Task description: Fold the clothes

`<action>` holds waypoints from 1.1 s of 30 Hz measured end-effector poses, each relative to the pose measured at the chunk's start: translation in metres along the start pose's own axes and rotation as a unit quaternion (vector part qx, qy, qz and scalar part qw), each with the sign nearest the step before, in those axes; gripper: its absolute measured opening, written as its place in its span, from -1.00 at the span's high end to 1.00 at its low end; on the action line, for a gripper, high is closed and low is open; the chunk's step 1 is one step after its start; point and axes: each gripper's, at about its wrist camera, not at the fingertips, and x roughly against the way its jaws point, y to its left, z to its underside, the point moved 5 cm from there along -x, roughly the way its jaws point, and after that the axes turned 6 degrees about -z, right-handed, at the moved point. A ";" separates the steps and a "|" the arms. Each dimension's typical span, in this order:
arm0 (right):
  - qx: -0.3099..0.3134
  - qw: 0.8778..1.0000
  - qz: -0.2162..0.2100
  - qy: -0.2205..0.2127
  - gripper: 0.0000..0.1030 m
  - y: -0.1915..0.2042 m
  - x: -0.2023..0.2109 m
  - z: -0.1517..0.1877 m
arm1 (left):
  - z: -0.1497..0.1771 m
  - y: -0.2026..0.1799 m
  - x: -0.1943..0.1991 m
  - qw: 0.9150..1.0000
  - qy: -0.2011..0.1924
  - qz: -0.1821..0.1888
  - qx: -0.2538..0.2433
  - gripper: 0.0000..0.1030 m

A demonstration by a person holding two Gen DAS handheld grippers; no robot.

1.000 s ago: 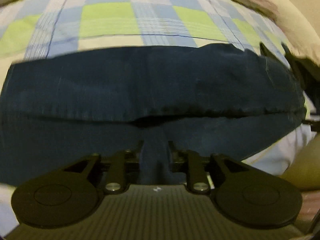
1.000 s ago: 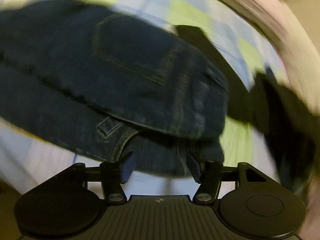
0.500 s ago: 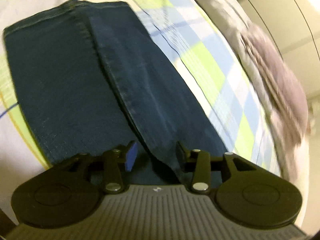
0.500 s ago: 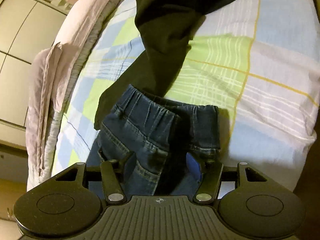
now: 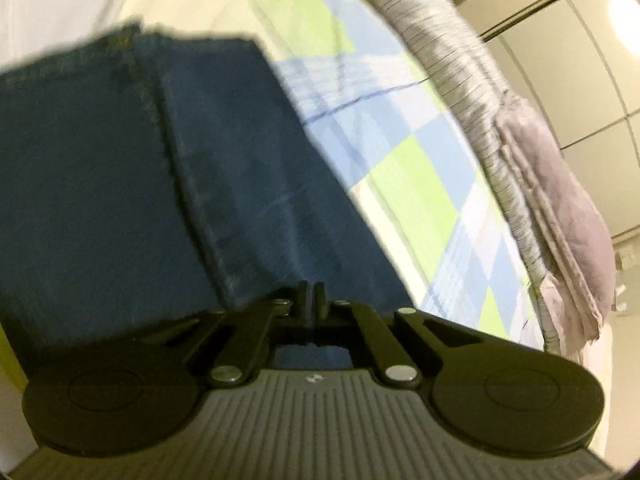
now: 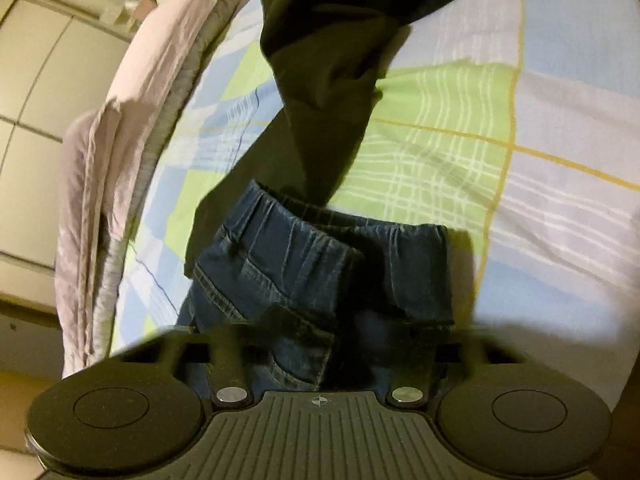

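Dark blue jeans lie on a checked bed sheet (image 5: 400, 184). In the left wrist view the jeans' legs (image 5: 120, 184) stretch away from me, and my left gripper (image 5: 310, 300) is shut on the near edge of one leg. The right wrist view shows the elastic waistband (image 6: 320, 248) bunched up just ahead. My right gripper (image 6: 328, 332) straddles the waist end, its jaws closing and blurred, with folded denim between them and the pads against it.
A black garment (image 6: 328, 60) lies beyond the waistband and overlaps its far edge. A folded grey-pink blanket (image 5: 560, 200) runs along the bed's edge. Pale wardrobe doors (image 5: 580, 60) stand past it.
The left jaws have shut on the jeans leg. The right jaws have narrowed from wide open onto the waist end. Both views rolled and drew nearer to the jeans.
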 end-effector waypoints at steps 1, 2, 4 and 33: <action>0.009 1.000 0.002 0.002 0.62 0.004 0.001 -0.003 | -0.005 -0.001 0.008 1.000 -0.013 0.003 -0.008 1.00; 0.023 1.000 0.000 0.001 0.63 0.011 0.004 -0.006 | -0.009 -0.003 0.015 1.000 -0.026 0.006 -0.016 1.00; 0.043 0.999 -0.015 -0.004 0.64 0.025 0.014 -0.015 | -0.020 0.001 0.036 0.998 -0.048 0.001 -0.032 1.00; 0.000 0.999 -0.020 0.040 0.39 0.002 -0.001 -0.012 | -0.011 0.039 -0.009 0.997 -0.024 -0.070 0.006 0.35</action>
